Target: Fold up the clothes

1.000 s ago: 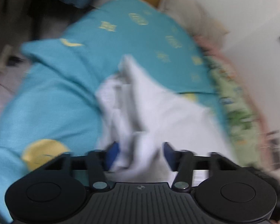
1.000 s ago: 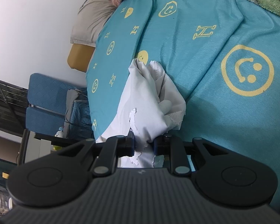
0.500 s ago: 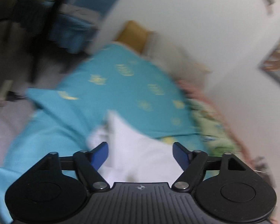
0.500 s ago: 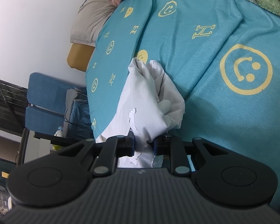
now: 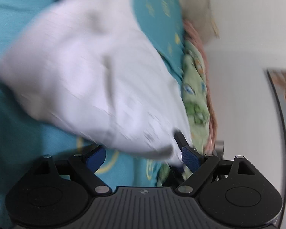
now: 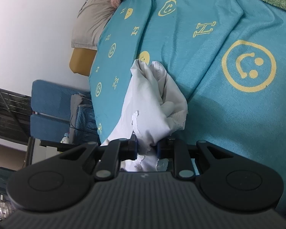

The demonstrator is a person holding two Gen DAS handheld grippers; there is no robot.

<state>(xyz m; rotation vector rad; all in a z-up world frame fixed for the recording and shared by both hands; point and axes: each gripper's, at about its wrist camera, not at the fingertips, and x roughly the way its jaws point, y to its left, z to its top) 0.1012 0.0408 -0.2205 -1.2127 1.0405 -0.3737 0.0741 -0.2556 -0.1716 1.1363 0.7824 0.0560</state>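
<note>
A bed under a teal sheet printed with yellow smiley faces (image 6: 209, 61) carries the crumpled white cloth garment (image 6: 152, 103), bunched at its near edge. The right gripper (image 6: 145, 148) pinches a fold of that garment. The left gripper (image 5: 143, 158) is opening, its jaws wide, the blurred garment (image 5: 89, 66) just ahead, unpinched.

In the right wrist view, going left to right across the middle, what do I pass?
Blue chair → white garment pinched in the right tool → teal bedsheet → large yellow smiley print.
</note>
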